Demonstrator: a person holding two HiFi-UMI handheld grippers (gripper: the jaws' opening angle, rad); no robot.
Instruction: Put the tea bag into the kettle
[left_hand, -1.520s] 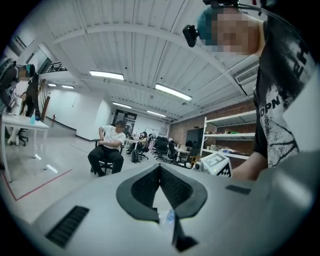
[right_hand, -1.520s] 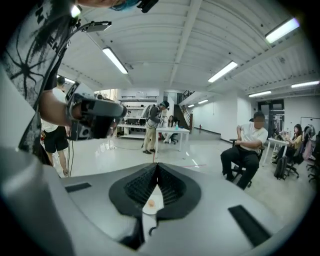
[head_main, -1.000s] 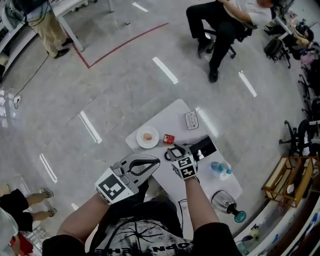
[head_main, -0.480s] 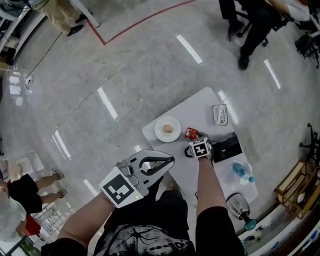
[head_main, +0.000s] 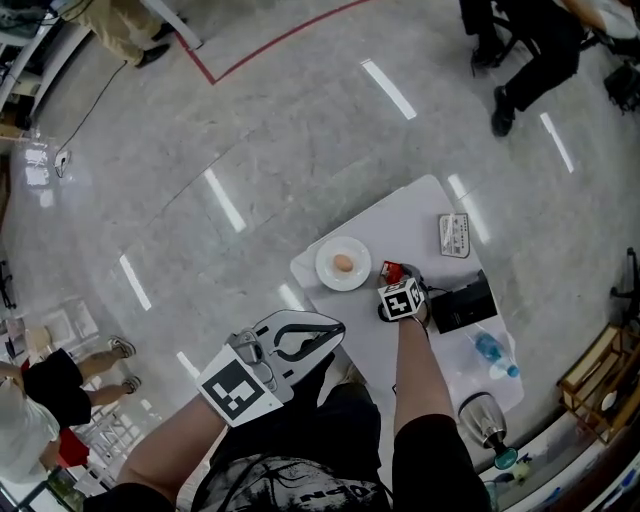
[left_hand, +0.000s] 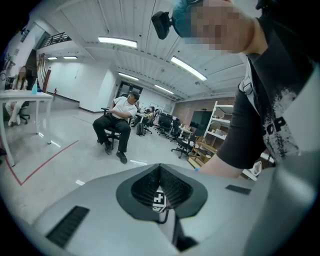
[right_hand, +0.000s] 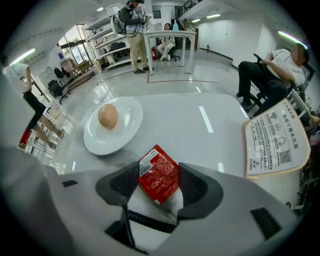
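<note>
The right tool stands over the table pointing steeply down. Its jaws are spread wide, have just been opening, and straddle the red tea bag packet. The packet lies flat on the table between the two pads, turned cornerwise to them. As far as I can see neither pad presses on it, so nothing is gripped yet.

The left tool hangs off the near edge of the table, its tips pressed together with nothing in them, and it seems to have no part in this step.

From where I stand, the step in hand is the pick-up, and the task is barely begun. A thin, flat sachet gives the pads little to bite. The sensible way is to bring both tips down until they rest on the table either side of the packet, then close slowly so it buckles up into the pads and does not skid out. Squaring the tool to the packet's short width first should give a surer pinch than catching two corners. The white plate with the egg sits near on the left, and the printed card on the right; both look far enough off not to be nudged.

The kettle stands well apart at the near right end of the table, with a black box and a water bottle in between. The lift will therefore need height before the carry. I cannot tell whether the kettle's top is open.
</note>
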